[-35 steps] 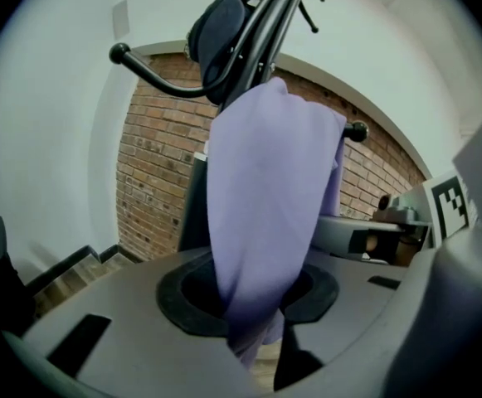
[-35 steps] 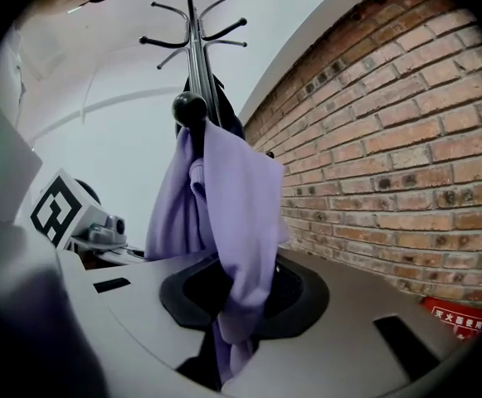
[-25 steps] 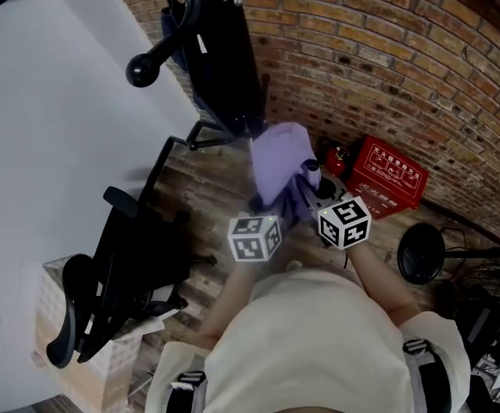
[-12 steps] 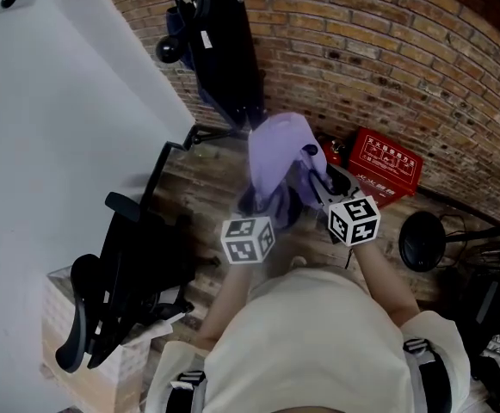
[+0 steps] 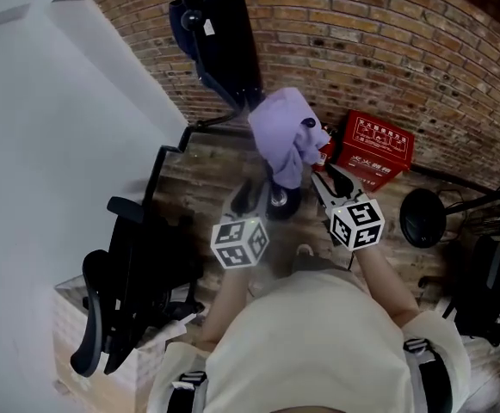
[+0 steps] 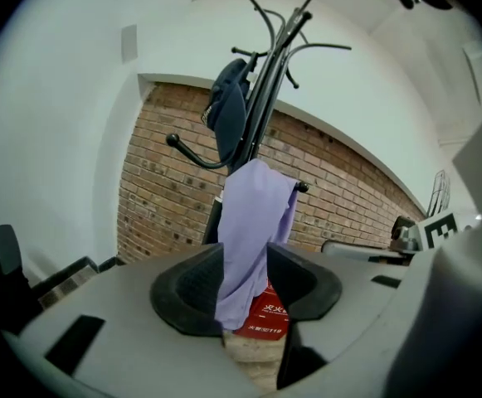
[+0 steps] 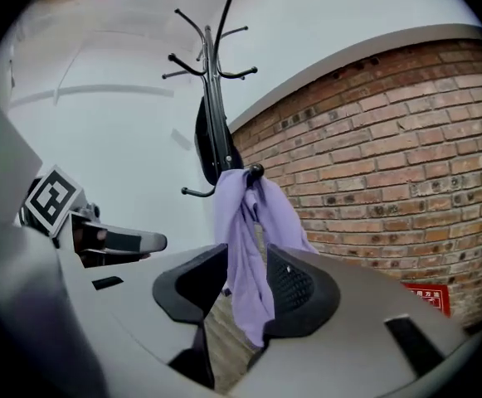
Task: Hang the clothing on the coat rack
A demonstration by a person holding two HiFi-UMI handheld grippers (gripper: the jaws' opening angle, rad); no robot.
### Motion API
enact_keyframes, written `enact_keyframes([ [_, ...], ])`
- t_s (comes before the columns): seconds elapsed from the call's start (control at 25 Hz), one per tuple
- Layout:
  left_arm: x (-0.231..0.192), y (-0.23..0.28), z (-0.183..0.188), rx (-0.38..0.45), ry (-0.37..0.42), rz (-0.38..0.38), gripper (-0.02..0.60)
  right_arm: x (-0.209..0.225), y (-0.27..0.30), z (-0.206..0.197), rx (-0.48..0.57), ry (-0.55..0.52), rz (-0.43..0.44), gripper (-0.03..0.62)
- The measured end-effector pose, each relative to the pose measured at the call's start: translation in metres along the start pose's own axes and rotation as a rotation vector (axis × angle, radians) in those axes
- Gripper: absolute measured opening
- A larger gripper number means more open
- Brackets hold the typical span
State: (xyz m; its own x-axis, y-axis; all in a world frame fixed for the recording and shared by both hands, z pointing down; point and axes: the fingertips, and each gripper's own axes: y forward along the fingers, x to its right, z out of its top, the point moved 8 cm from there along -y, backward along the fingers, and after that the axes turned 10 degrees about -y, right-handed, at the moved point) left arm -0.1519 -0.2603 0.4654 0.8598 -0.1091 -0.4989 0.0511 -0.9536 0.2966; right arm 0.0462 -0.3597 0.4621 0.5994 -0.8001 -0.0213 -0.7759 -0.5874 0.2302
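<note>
Lilac cloth garment [image 5: 282, 132] draped over hook of black metal coat rack [image 7: 213, 81]; left gripper [image 5: 250, 194] released, jaws just narrowing, nothing between them; right gripper [image 5: 325, 177] released, jaws just widened, nothing between them

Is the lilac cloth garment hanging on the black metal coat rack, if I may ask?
Yes, the lilac cloth garment drapes from a ball-tipped hook of the black metal coat rack.

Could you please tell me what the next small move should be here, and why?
Probably draw both grippers straight back, clear of the garment. It already hangs from a hook, and no fingers grip it: the right gripper has just been opening, the left gripper closing partway, and the cloth is merely seen beyond both gaps.
</note>
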Motion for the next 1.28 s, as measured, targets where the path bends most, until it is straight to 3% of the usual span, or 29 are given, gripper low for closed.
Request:
enact_keyframes([
  [0.16,-0.004,-0.030,0.004,0.025,-0.024,-0.018,0.107,-0.032,-0.021,0.009,0.035,0.001,0.000,0.126],
  [0.36,-0.005,-0.064,0.000,0.023,-0.022,-0.058,0.053,-0.068,-0.049,0.019,0.072,-0.009,-0.008,0.051],
  [0.72,-0.013,-0.123,-0.021,0.009,-0.007,-0.081,0.040,-0.126,-0.093,0.018,0.097,-0.005,-0.011,0.028],
  [1.28,-0.015,-0.218,-0.046,0.052,0.003,-0.088,0.037,-0.198,-0.153,0.005,0.146,-0.014,-0.011,0.017],
])
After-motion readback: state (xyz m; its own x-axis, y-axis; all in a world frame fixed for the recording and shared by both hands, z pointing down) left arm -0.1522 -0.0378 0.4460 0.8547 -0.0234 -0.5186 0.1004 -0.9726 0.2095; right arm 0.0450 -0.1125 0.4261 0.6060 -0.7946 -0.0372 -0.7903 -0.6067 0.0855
